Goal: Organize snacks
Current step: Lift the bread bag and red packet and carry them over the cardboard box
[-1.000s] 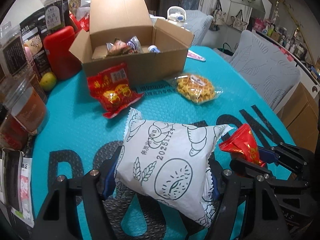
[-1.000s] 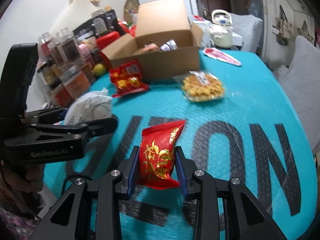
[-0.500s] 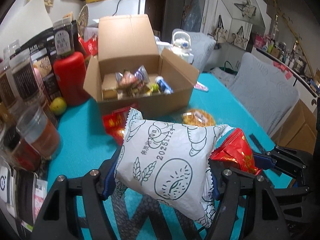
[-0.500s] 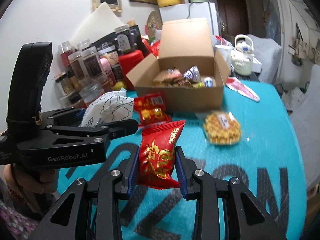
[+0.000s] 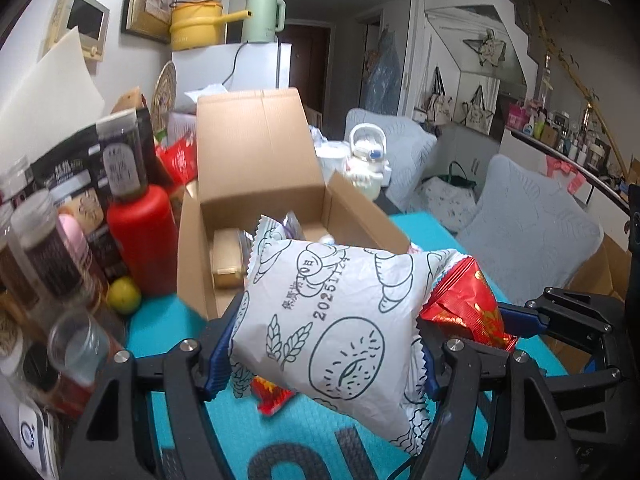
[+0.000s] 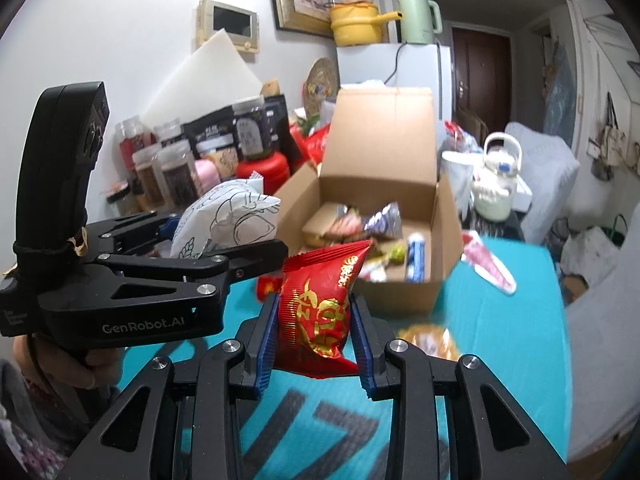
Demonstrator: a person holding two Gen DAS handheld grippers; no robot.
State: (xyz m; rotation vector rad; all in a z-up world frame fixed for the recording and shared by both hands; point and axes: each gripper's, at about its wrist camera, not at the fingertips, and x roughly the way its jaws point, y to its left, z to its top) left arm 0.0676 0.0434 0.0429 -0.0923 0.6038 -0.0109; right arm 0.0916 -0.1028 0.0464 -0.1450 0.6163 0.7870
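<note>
Left wrist view only: the printed face of the white bread packet (image 5: 340, 320) was shown in full, with a date stamp, wheat ears and bun drawings; a yellow-green fruit (image 5: 124, 295) was seen beside the red bottle (image 5: 140, 240).
Right wrist view only: the inside of the cardboard box (image 6: 384, 216) was laid open, with several wrapped snacks in it; a clear pack of yellow biscuits (image 6: 428, 340) was seen on the teal mat (image 6: 512, 340) in front of the box.
Left gripper (image 5: 326, 354): its blue pads were pressed against both sides of the white bread packet, which was held clear of the mat, in front of the box.
Right gripper (image 6: 316, 320): it was clamped narrowly on the red snack packet (image 6: 320, 312), held upright above the mat, just short of the box.
Look of the packets: the white one was puffed and pillow-shaped with zigzag edges; the red one was glossy, crinkled, with gold characters.
Person: a hand (image 6: 68, 364) was seen gripping the left gripper's handle.
Hidden or unclear: in the left view most of the box contents were covered by the white packet. A red wrapper (image 5: 272, 396) under that packet was only partly seen. The biscuits were blurred.
</note>
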